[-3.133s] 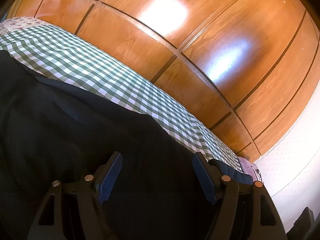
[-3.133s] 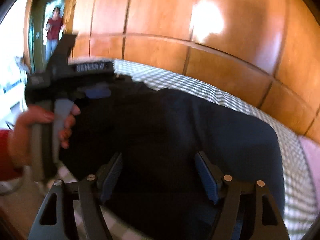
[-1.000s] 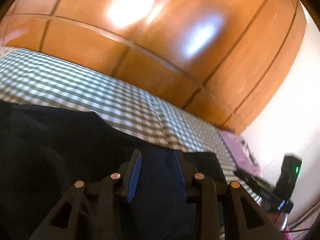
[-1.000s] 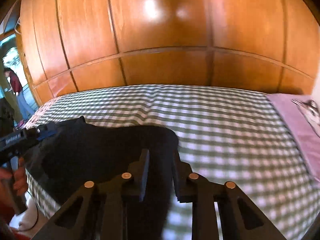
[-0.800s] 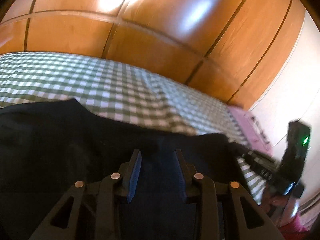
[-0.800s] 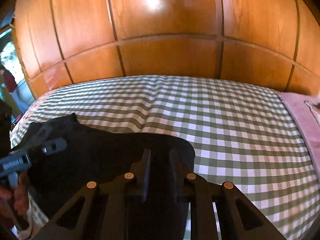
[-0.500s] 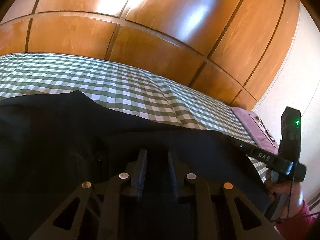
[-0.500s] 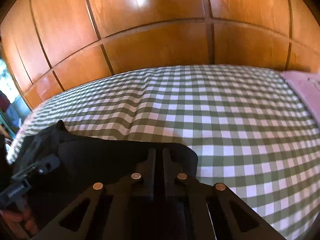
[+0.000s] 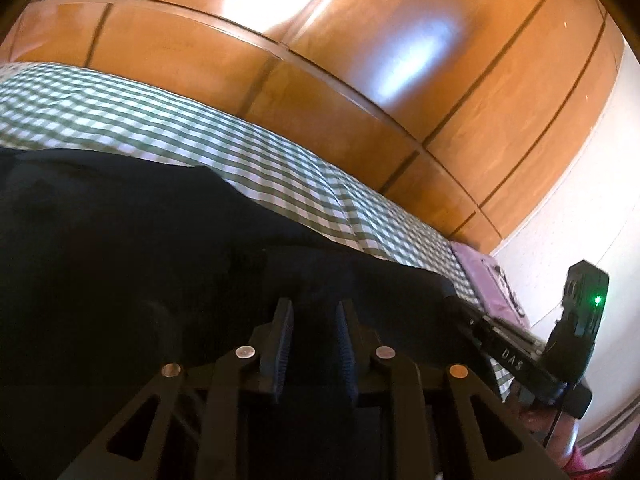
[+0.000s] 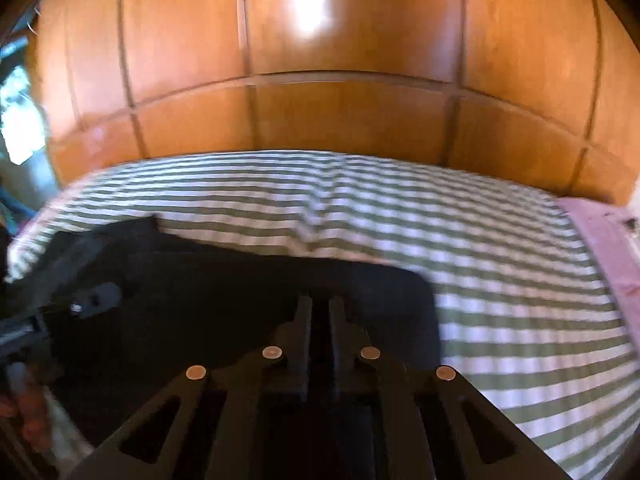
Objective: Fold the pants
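both tongs low on the dark pants, bed with checked sheet

left tongs (image 9: 314, 340) sit low over the pants (image 9: 120, 260), pointing down across the dark cloth. ribbed pads stand a little apart; jaws have just been opening slightly. dark cloth fills the gap, with a low ridge of it at the tips. cannot tell whether the pads press on it or only straddle it.

right tongs (image 10: 321, 320) nearly pressed together, only a thin slot between the fingers. jaws have just eased apart a touch. dark cloth sits in the slot: they pinch the pants near a rounded corner of the cloth, which ends just right of the tips. right wrist view smeared sideways.

pants lie spread on the checked sheet (image 10: 480, 260), green and white, on the near side of the bed. far edge of the cloth runs unevenly between the two tongs. the sheet shows bare beyond it, up to the wooden panelling (image 9: 360, 60) behind the bed, which is glossy with bright glare patches.

from the left wrist view the right tongs show at far right, tips on the pants' edge, a green light lit on the body. a hand (image 9: 536, 420) is partly visible under them. a pink cloth (image 10: 600, 240) lies at the right end of the bed, well apart from the pants.
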`<state>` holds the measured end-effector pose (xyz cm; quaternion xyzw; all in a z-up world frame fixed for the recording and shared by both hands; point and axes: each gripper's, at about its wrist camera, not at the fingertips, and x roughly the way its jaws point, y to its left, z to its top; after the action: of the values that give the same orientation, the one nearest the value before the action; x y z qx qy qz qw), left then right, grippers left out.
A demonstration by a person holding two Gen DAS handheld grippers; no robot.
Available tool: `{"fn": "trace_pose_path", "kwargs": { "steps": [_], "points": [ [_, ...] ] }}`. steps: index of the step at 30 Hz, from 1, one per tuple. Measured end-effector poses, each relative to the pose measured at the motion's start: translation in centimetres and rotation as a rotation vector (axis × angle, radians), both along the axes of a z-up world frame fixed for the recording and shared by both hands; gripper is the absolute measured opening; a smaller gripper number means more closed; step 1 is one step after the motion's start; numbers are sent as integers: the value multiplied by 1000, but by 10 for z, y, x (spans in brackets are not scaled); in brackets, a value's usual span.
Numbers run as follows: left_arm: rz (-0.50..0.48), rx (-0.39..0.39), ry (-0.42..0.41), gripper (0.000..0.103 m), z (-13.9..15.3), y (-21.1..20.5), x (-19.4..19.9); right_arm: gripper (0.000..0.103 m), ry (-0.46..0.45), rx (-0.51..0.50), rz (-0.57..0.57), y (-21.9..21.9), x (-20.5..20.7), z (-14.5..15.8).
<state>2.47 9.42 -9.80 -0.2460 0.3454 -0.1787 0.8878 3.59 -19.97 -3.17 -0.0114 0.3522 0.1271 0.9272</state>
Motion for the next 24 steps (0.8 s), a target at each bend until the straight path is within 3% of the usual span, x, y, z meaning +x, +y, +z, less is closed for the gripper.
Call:
{"fn": "trace_pose_path", "kwargs": {
  "steps": [3,10,14,16,20,24],
  "points": [
    [83,30,-8,31,7,21,-13,9,23,36,85,30,-3,-6],
    [292,-5,-31,32,23,94,-40,9,41,50,284,96,-13,-25],
    [423,18,-50,35,31,131,-59,9,-4,30,282,106,-19,-34],
    [496,17,-59,42,32,150,-71,9,-3,69,286,100,-19,-36],
    [660,-24,-32,47,27,194,-97,9,21,176,282,85,-16,-39],
    [799,-79,-17,58,21,228,-122,9,-2,172,282,85,-21,-39]
  ]
}}
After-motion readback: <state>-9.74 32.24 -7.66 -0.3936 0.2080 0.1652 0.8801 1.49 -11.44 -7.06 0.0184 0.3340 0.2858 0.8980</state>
